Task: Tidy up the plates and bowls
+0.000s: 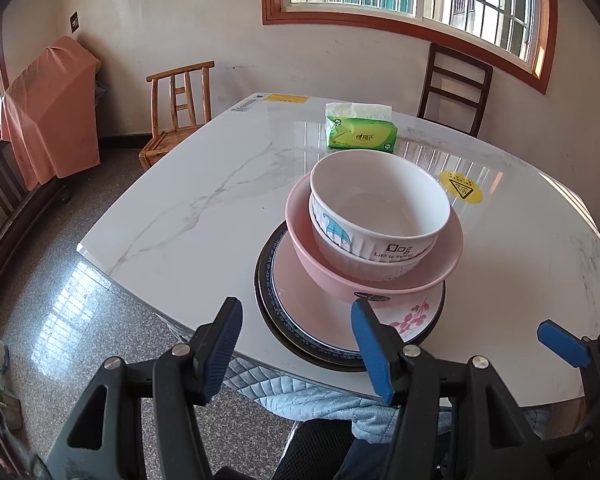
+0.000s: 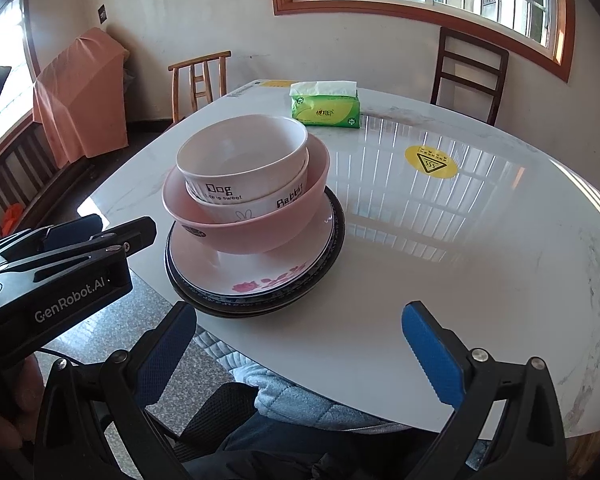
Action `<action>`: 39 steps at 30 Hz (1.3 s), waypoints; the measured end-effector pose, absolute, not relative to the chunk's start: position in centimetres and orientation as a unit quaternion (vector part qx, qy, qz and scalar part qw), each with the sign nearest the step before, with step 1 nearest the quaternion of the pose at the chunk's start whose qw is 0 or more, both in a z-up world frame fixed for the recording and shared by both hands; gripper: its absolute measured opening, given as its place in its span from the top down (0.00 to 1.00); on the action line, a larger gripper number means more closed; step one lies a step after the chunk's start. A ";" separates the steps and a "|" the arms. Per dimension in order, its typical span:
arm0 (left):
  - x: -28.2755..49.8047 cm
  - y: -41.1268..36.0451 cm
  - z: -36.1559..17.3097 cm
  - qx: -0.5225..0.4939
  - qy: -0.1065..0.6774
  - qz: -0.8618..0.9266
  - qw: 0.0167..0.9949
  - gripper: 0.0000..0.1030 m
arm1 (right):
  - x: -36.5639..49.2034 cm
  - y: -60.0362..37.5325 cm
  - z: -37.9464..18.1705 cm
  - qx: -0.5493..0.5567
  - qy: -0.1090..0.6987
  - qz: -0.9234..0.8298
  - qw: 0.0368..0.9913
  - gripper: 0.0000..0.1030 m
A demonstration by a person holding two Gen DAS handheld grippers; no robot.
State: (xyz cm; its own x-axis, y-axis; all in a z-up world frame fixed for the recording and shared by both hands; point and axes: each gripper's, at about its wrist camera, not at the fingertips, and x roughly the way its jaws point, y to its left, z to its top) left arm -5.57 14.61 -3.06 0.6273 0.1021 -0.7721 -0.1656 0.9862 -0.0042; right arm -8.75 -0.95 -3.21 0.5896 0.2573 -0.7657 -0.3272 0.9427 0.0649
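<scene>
**Stacked dishes near the tabletop's front edge, both tongs released**

The left gripper (image 1: 296, 344) and right gripper (image 2: 296, 356) hang with jaws apart, grasping nothing. Near the front edge of the tabletop (image 2: 480, 240) sits one stack: a "Dog" bowl (image 2: 240, 160) nested in a "Rabbit" bowl (image 2: 288, 202), mostly hidden inside a pink bowl (image 2: 260, 232). A floral plate (image 2: 228, 276) lies beneath, over dark-rimmed plates (image 2: 324, 276) whose number is unclear. A tissue pack (image 2: 326, 106) lies near the far edge.

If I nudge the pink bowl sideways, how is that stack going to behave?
The pink bowl probably slides easily: it sits on a glossy flowered plate. It likely carries weight, since two white bowls nest inside it. They stand taller than its rim, so a sharp push might tip or rattle them; they look breakable.
</scene>
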 end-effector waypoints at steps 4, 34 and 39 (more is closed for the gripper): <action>-5.6 14.6 -3.1 -0.037 0.426 0.074 0.901 0.44 | -8.7 -0.9 -3.2 -0.042 0.423 0.164 0.890 0.01; -5.7 14.4 -3.0 -0.033 0.428 0.069 0.900 0.44 | -9.1 -0.6 -3.3 -0.047 0.422 0.164 0.890 0.01; -5.7 14.5 -3.0 -0.035 0.430 0.066 0.900 0.44 | -9.1 -0.7 -3.4 -0.045 0.423 0.163 0.890 0.01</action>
